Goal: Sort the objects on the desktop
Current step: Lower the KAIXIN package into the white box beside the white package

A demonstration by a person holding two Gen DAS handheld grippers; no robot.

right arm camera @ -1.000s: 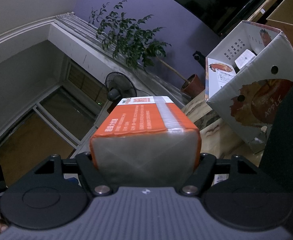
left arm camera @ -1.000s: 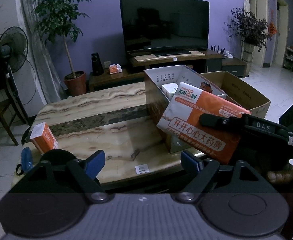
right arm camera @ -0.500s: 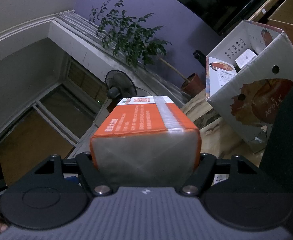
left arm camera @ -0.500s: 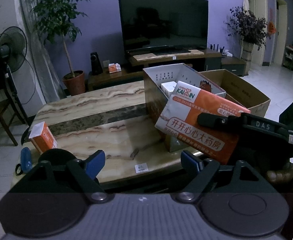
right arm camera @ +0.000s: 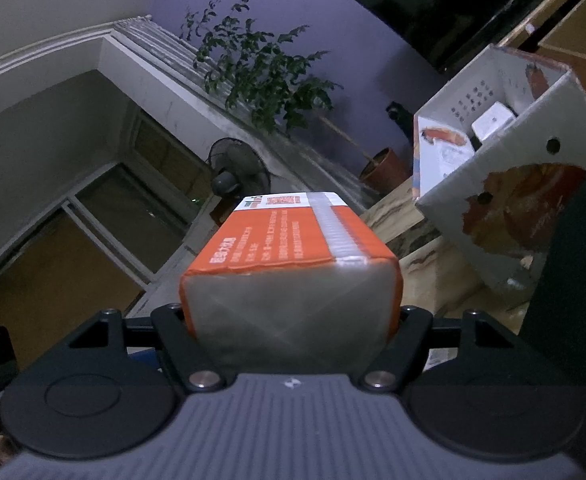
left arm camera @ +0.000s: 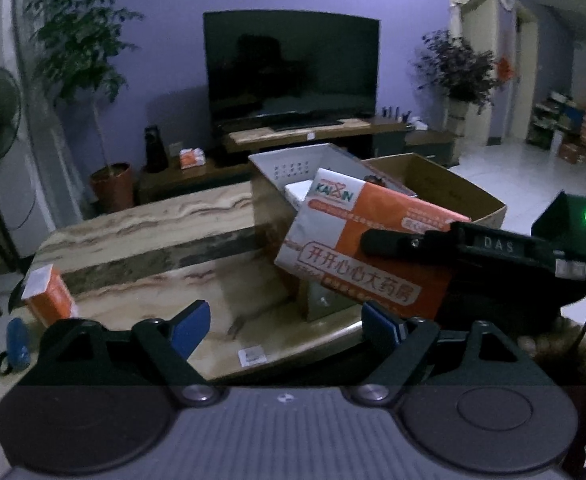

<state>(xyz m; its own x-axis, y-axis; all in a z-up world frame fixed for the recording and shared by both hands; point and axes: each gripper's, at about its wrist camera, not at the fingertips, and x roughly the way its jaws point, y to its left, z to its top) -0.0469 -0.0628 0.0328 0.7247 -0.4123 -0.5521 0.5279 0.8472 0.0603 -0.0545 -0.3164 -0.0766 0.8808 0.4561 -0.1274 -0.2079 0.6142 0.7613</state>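
Note:
My right gripper [right arm camera: 291, 316] is shut on an orange and white tissue pack [right arm camera: 293, 248], which fills the space between its jaws. In the left wrist view the same tissue pack [left arm camera: 357, 240] hangs tilted in front of a white fruit carton [left arm camera: 293, 168], gripped by the right gripper [left arm camera: 445, 244]. Inside the carton lies a small white box [left arm camera: 299, 192]. My left gripper [left arm camera: 285, 326] hovers open over the near edge of the marble table [left arm camera: 141, 236], with nothing between its blue pads. A second small orange tissue pack [left arm camera: 47, 294] stands at the table's left end.
A brown cardboard box [left arm camera: 453, 188] stands open behind the white carton. A blue object [left arm camera: 17, 344] lies at the table's left corner and a small label [left arm camera: 253, 356] near the front edge. A TV, potted plants and a fan stand beyond.
The left wrist view has tipped up slightly, so the table and boxes sit lower in the frame. The right gripper and its tissue pack have kept still.

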